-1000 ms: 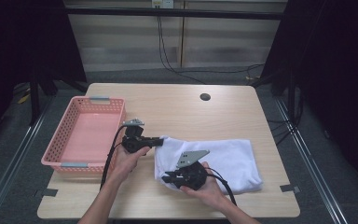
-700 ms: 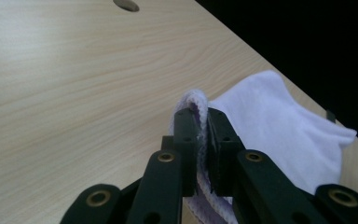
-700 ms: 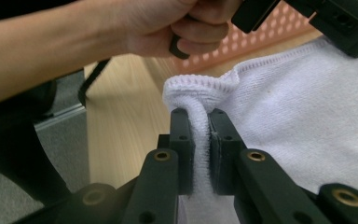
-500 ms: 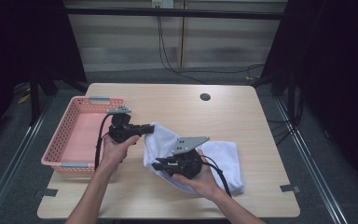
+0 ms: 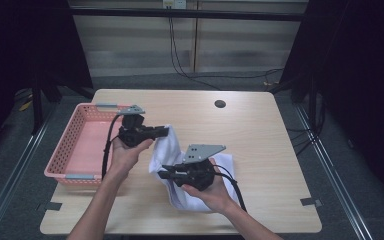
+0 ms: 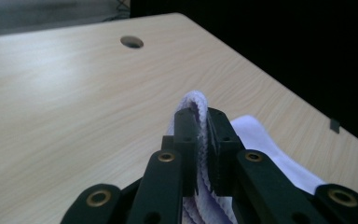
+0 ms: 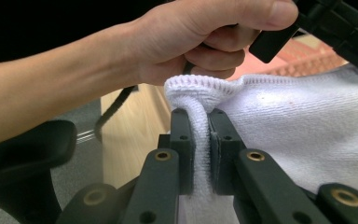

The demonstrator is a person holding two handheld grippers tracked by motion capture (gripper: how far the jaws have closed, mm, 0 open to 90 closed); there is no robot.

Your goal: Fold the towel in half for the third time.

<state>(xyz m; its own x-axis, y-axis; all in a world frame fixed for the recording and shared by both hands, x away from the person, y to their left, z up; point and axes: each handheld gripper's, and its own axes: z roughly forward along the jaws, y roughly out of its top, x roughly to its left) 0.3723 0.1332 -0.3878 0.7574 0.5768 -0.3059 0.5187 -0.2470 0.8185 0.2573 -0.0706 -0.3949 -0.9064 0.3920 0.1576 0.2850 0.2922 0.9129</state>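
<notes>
A white towel (image 5: pixel 167 147) is lifted off the light wooden table (image 5: pixel 260 135) between both grippers, its lower part still resting near the front edge. My left gripper (image 5: pixel 164 131) is shut on the towel's upper corner (image 6: pixel 192 100), just right of the pink basket. My right gripper (image 5: pixel 163 173) is shut on another bunched edge of the towel (image 7: pixel 200 91), lower and nearer the person. In the right gripper view, the person's other hand (image 7: pixel 200 37) holds the left gripper just beyond the towel.
A pink plastic basket (image 5: pixel 70 150) stands at the table's left side, nothing seen inside it. A round cable hole (image 5: pixel 220 104) is near the far edge. Black cables trail from both grippers. Dark floor surrounds the table.
Both grippers have lifted the towel and carried it leftward toward the basket. The towel, earlier spread flat at front right, now hangs bunched between them.
</notes>
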